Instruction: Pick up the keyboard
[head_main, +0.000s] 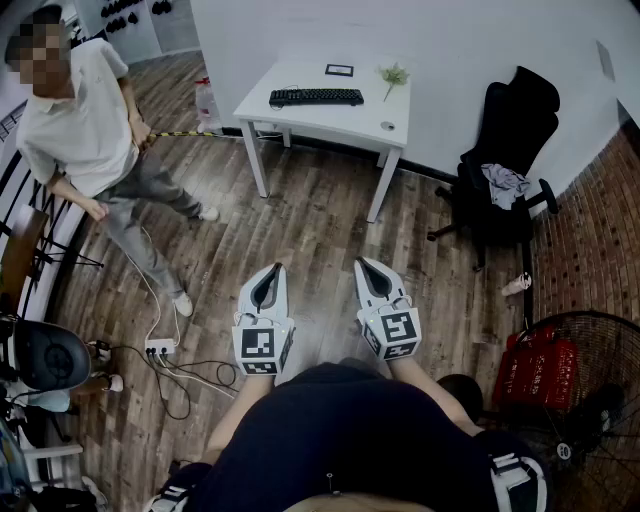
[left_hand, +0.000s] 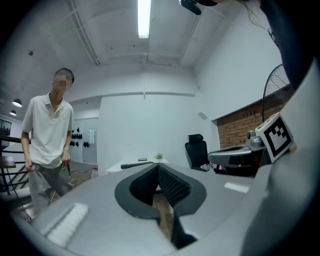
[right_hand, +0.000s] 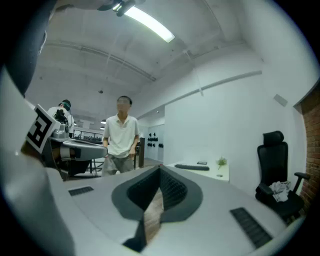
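Both grippers held level over the wood floor, side by side, well apart from the desk. Left gripper (head_main: 272, 272): jaws pressed together, nothing between them. Right gripper (head_main: 365, 266): same, jaws together and empty.

Black keyboard (head_main: 316, 97) lies flat on the white table (head_main: 300, 122) against the far wall, toward its back left part, untouched. Small green plant (head_main: 394, 74) and a dark framed item (head_main: 339, 70) sit just behind it.

Black office chair (head_main: 510, 150) stands right of the table. A person in a white shirt (head_main: 85, 125) stands at left. Floor fan (head_main: 590, 400) at lower right.
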